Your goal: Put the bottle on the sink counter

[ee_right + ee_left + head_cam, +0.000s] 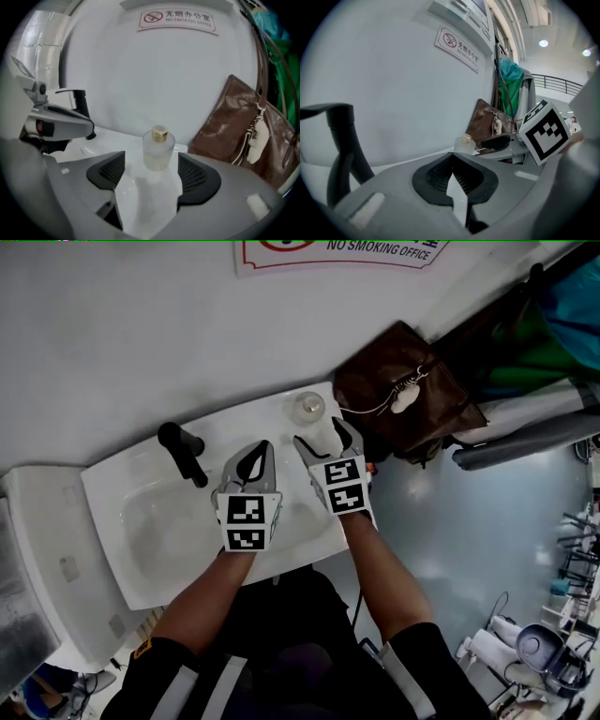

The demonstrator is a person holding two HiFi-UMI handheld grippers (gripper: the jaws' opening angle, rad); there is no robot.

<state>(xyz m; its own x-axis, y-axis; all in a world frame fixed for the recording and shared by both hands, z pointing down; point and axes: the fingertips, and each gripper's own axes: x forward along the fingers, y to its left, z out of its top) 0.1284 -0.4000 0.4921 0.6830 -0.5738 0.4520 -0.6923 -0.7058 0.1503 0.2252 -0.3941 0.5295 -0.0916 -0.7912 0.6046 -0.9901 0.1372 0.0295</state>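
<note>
Two grippers in play: the right gripper [321, 434] has its fingers [194, 177] spread wide, empty. Just ahead of them, lined up with the gap, the bottle [158, 147] stands upright on the white surface [117, 140], gold cap [159, 133] pointing up. Meanwhile the left gripper [262, 451] is pinched together on nothing.

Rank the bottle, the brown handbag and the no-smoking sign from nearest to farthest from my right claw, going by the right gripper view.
1. Bottle, straight ahead on the sink counter, just beyond the right claw.
2. Brown handbag, behind it to the right.
3. No-smoking sign, high on the wall.
</note>
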